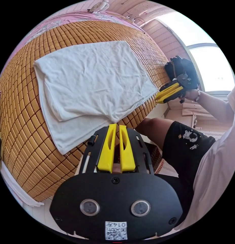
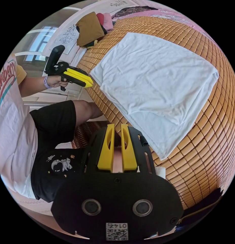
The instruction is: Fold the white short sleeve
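Observation:
The white short sleeve shirt [image 1: 92, 76] lies folded into a rough rectangle on the bamboo mat [image 1: 26, 142], with a lower layer sticking out along its near edge. My left gripper [image 1: 117, 126] hovers just off the shirt's near corner at the bed's edge, jaws close together with no cloth between them. In the right gripper view it appears as the left gripper [image 2: 91, 83], beside the shirt's [image 2: 158, 84] corner. My right gripper [image 2: 117, 125] is also narrow and empty by the mat's [image 2: 211, 142] edge. In the left gripper view, the right gripper [image 1: 157, 98] sits next to the shirt's other near corner.
A person in black shorts [image 2: 54, 132] and a pale top sits at the bed's edge between the grippers. A pile of brown and pink clothes [image 2: 90, 28] rests at one end of the mat. Pink bedding [image 1: 59, 19] and a fan [image 1: 99, 6] lie beyond the mat, with a bright window [image 1: 211, 68] to the side.

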{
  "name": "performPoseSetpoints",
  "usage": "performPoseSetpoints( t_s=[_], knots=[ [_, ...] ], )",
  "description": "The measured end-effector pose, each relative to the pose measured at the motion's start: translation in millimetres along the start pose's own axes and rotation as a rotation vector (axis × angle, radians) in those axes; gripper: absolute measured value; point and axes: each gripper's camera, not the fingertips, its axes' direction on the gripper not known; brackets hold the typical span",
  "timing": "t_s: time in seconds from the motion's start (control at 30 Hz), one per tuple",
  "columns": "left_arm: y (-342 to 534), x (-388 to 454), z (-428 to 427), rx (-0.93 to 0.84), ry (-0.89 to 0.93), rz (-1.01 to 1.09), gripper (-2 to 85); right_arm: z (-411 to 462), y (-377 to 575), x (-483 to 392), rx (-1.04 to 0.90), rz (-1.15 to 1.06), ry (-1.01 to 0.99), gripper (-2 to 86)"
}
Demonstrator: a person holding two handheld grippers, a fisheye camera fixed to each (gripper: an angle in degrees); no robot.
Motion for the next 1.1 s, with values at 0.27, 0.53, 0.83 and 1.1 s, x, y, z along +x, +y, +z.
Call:
performPoseSetpoints(
  t_s=[0.27, 0.53, 0.83, 1.1],
  knots=[
    [-42, 40, 11, 0.169, -0.097, 0.064, -1.0, -32, -117, 2, 0.142, -0.078, 0.238, 0.4],
    [-60, 71, 71, 0.060, -0.174, 0.177, -1.0, -4, -263, 27, -0.058, -0.174, 0.417, -0.3],
    [-48, 80, 86, 0.061, -0.169, 0.228, -1.0, -19, -315, 30, -0.166, -0.182, 0.452, -0.4],
    [-34, 84, 93, 0.100, -0.155, 0.208, -0.9, -19, -329, 41, -0.220, -0.169, 0.546, -0.4]
  ],
)
